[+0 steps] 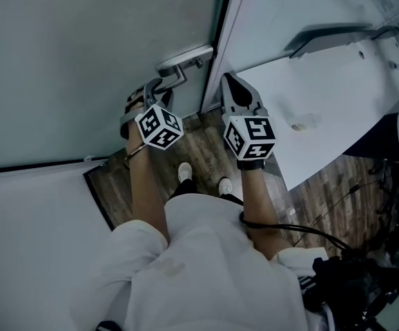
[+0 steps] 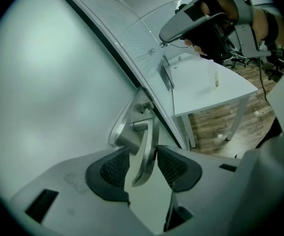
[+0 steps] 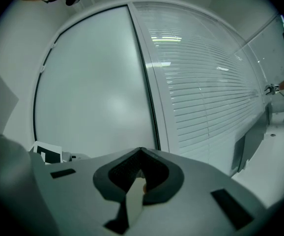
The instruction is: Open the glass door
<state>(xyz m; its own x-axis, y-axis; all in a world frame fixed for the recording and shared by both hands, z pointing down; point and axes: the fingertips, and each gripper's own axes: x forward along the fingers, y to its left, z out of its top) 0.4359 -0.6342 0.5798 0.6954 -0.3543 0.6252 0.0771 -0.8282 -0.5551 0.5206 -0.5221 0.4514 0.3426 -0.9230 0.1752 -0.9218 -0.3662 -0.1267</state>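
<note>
left gripper view is showing the left gripper (image 2: 143,151) being held open, with the lever handle (image 2: 150,132) of the glass door (image 2: 58,82) being straddled between its jaws but not being clamped. the right gripper (image 3: 141,154) is being kept closed and empty just to the right of the left one, with the door's edge being faced ahead of it. the lever is being met at a slant, so, as a judgement, the smooth metal could be lost from the grip while being pressed down, or the door could be tugged before the lever is fully turned.
</note>
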